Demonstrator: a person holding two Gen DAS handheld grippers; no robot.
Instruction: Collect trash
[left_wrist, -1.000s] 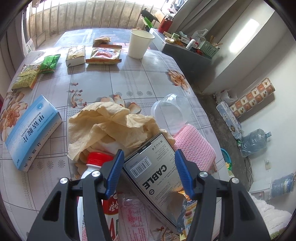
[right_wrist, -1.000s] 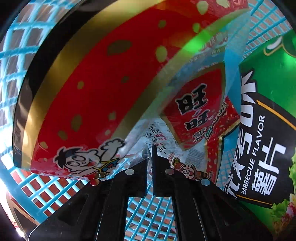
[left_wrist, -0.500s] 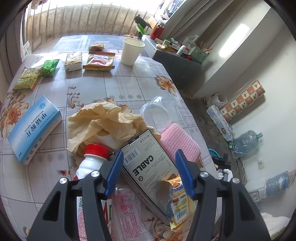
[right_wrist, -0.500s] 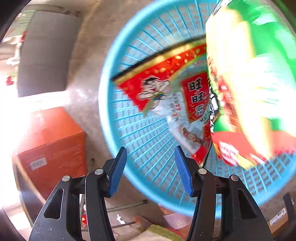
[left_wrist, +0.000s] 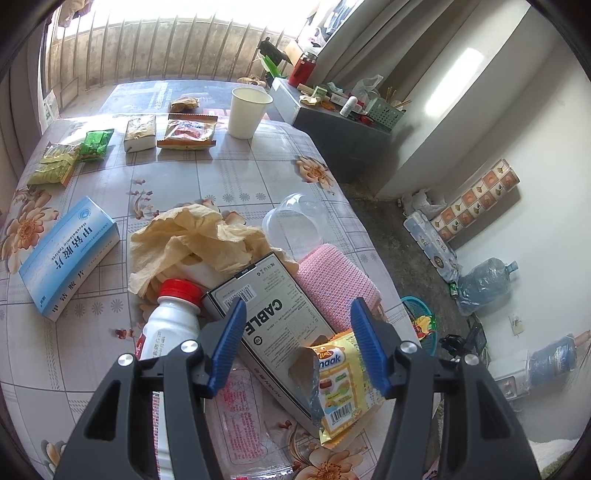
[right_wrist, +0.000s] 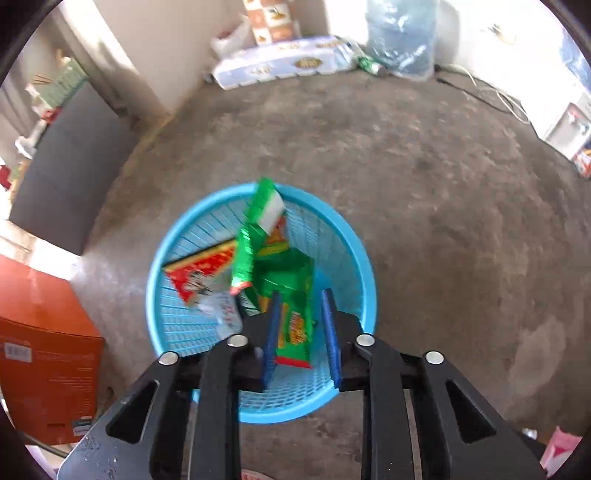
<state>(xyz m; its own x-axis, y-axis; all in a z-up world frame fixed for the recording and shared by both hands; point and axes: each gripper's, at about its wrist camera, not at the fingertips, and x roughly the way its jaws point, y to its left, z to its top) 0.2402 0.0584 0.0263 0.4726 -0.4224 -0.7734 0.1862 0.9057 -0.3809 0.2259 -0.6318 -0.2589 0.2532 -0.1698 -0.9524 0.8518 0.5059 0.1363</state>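
A: Looking down from the right wrist, I see the right gripper (right_wrist: 301, 338) above a blue basket (right_wrist: 177, 325) that stands on the concrete floor (right_wrist: 443, 203). Its jaws have just been closing, but a gap is between them and nothing is held there.

B: And the trash, where is it?

A: Inside the basket. A green snack bag (right_wrist: 273, 266) stands tilted in it, with its upper end near the far rim, and a red wrapper (right_wrist: 201, 271) lies on the left side of the mesh. This view is a little blurred. An orange box (right_wrist: 44, 350) stands on the floor to the left of the basket.

B: What about the other hand?

A: The left gripper (left_wrist: 297, 341) hangs over the table (left_wrist: 229, 177), released, jaws well apart and gripping nothing. Under it lies a grey box printed "CABLE" (left_wrist: 273, 325), and a yellow snack wrapper (left_wrist: 338, 380) rests on the near corner of the box. A white bottle with a red cap (left_wrist: 168, 325) lies just beside the box on the left, and crumpled tan paper (left_wrist: 188, 240) is behind them.

B: Is anything more on the table?

A: Yes, a pink cloth (left_wrist: 336, 280), a clear plastic lid (left_wrist: 295, 229), a blue medicine box (left_wrist: 70, 258), a paper cup (left_wrist: 247, 110) and some small packets (left_wrist: 96, 142) at the far side.
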